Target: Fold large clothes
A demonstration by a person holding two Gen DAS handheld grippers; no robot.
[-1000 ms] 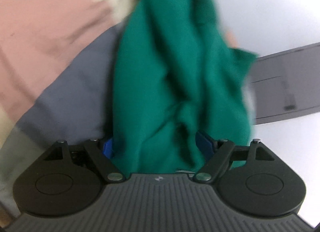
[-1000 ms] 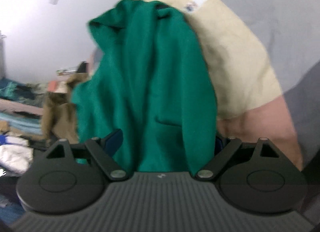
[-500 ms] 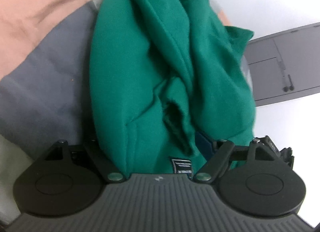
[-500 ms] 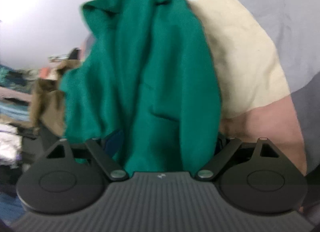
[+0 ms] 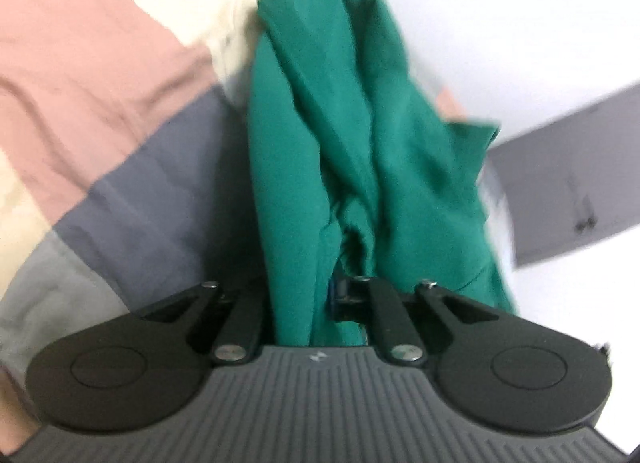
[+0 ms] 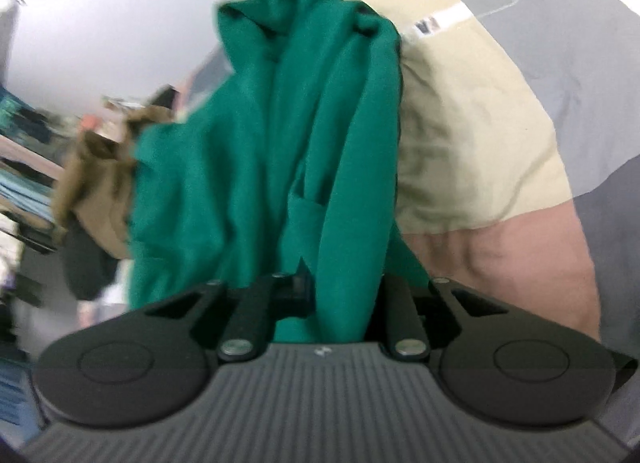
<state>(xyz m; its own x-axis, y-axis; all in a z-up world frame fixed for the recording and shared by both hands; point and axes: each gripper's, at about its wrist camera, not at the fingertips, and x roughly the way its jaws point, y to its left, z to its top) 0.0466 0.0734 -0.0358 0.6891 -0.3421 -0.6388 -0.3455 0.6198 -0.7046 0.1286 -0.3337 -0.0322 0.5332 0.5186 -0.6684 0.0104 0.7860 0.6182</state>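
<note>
Both the left gripper (image 5: 316,295) and right gripper (image 6: 340,291) clamp the green garment (image 5: 352,151) (small white tag (image 6: 428,26) on the bedspread (image 6: 472,135), unreadable).

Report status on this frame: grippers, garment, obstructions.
Left gripper shut on green garment. Right gripper shut on it too. Garment bunched, hanging over patchwork bedspread. No obstruction visible.

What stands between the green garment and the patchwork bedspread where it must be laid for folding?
Nothing visible does. Both tools are shut on the green garment, left tool and right tool. It hangs bunched over the patchwork bedspread; the part below it shows bare, though the cloth hides some.
</note>
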